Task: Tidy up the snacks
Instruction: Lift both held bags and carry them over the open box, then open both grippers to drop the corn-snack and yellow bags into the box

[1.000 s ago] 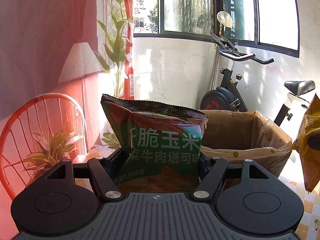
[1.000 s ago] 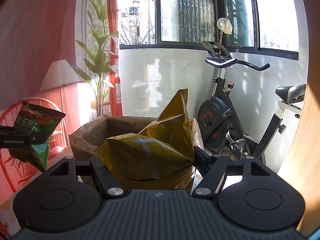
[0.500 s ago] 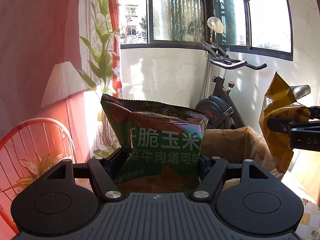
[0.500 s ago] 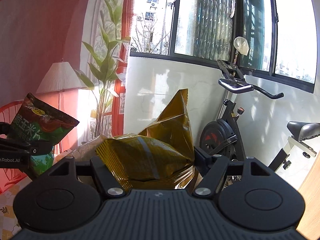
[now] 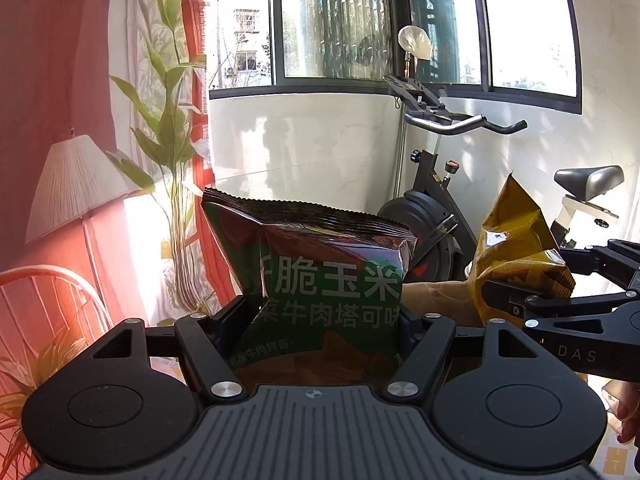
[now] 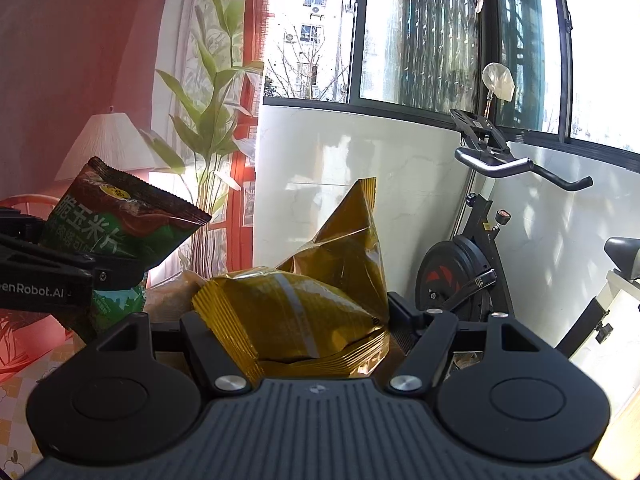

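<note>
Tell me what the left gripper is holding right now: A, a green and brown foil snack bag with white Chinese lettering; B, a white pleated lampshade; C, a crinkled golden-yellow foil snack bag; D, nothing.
A: the left gripper clamps the green and brown foil snack bag between its fingers.

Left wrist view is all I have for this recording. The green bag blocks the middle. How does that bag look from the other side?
Observer: In the right wrist view, the green snack bag is upright, clamped low by the left hand-held gripper.
Operator: The yellow bag's lower half?
Observer: The yellow snack bag is folded over, its crimped end lying between the right hand-held gripper's fingers.
Operator: Anything under it?
Observer: A brown paper bag's edge shows left of it.
</note>
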